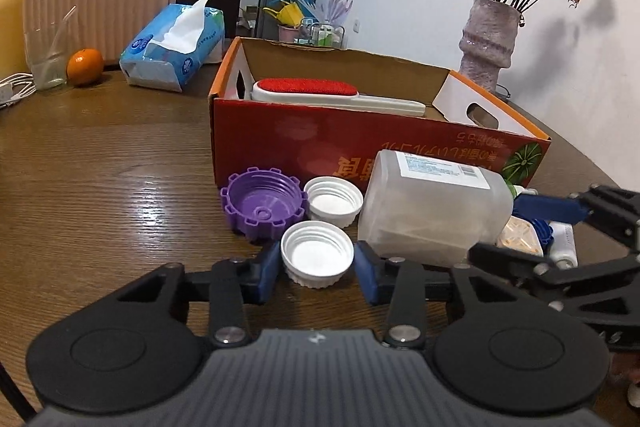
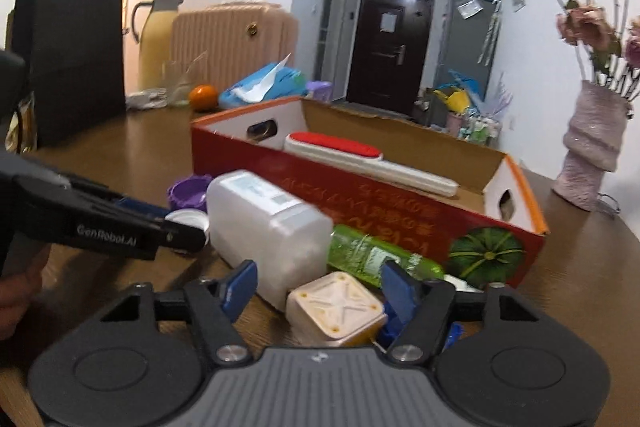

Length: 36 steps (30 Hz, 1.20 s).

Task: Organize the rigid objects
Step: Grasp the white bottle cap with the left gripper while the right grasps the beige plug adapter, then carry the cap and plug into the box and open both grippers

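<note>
My left gripper (image 1: 317,264) is open with its blue pads on either side of a white cap (image 1: 317,253), close to it but with small gaps. A second white cap (image 1: 333,195) and a purple lid (image 1: 262,203) lie just beyond. A clear plastic jug (image 1: 434,203) lies on its side to the right. My right gripper (image 2: 318,291) is open around a cream square box (image 2: 336,311), beside the jug (image 2: 268,227) and a green bottle (image 2: 380,259). The red cardboard box (image 1: 360,143) holds a red-and-white lint brush (image 1: 320,93).
On the wooden table (image 1: 100,155) stand a tissue pack (image 1: 176,47), an orange (image 1: 85,66), a glass (image 1: 48,59) and a vase of dried roses (image 1: 488,43). A black paper bag (image 2: 68,55) and a yellow thermos (image 2: 156,35) stand at the left in the right wrist view.
</note>
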{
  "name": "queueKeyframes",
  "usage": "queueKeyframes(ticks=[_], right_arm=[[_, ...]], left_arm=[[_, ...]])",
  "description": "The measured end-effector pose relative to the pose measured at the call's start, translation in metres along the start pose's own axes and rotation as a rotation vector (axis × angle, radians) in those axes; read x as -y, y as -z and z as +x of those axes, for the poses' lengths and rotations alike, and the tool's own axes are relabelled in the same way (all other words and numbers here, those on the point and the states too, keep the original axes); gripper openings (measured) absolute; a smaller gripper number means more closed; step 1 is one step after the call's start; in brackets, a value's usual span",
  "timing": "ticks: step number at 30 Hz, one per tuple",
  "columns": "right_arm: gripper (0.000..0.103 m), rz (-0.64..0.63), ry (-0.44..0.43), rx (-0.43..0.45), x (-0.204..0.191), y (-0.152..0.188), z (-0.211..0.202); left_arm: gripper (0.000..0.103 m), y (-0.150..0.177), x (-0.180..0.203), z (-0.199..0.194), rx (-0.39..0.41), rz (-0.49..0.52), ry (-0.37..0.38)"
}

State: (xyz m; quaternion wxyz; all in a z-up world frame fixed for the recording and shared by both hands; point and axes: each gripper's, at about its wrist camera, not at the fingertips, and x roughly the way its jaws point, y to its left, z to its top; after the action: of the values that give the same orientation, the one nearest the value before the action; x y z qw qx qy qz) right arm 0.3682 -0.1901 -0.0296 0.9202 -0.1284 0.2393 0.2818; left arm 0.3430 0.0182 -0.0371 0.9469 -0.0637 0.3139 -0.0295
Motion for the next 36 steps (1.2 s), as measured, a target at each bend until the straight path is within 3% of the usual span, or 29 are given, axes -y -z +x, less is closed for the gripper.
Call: queueKeyframes(ticks=[3, 5, 8, 13, 19, 22, 24, 26, 29, 36], right_arm=[[0.065, 0.001, 0.021, 0.002, -0.004, 0.002, -0.004], [0.053, 0.019, 0.028, -0.004, -0.007, 0.003, -0.012], [0.045, 0.041, 0.017, -0.009, -0.016, 0.010, -0.028], [0.044, 0.025, -0.028, -0.035, -0.041, 0.025, -0.054], [0.050, 0.153, 0.010, -0.020, -0.039, 0.024, -0.048], [0.061, 0.193, 0.040, -0.014, -0.041, 0.019, -0.037], [0.060, 0.222, 0.068, -0.031, -0.040, 0.019, -0.028], [0.054, 0.253, 0.066, -0.059, -0.038, 0.019, -0.023], [0.054, 0.261, 0.089, -0.059, -0.037, 0.023, -0.028], [0.054, 0.284, 0.113, -0.040, -0.036, 0.042, -0.061]], left_arm=[[0.041, 0.001, 0.001, -0.001, 0.000, 0.003, 0.001], [0.041, 0.003, 0.003, -0.005, 0.006, 0.013, -0.009], [0.041, 0.011, 0.006, -0.018, 0.007, 0.034, -0.003], [0.041, 0.030, 0.007, -0.048, -0.015, 0.047, 0.030], [0.041, 0.043, 0.011, -0.059, -0.017, 0.072, -0.009], [0.052, 0.044, 0.015, -0.059, 0.001, 0.092, -0.029], [0.060, 0.043, 0.015, -0.057, 0.003, 0.084, -0.051], [0.058, 0.041, 0.012, -0.054, -0.007, 0.072, -0.042], [0.041, 0.043, 0.014, -0.056, -0.002, 0.088, -0.050], [0.041, 0.054, 0.020, -0.072, 0.018, 0.113, -0.051]])
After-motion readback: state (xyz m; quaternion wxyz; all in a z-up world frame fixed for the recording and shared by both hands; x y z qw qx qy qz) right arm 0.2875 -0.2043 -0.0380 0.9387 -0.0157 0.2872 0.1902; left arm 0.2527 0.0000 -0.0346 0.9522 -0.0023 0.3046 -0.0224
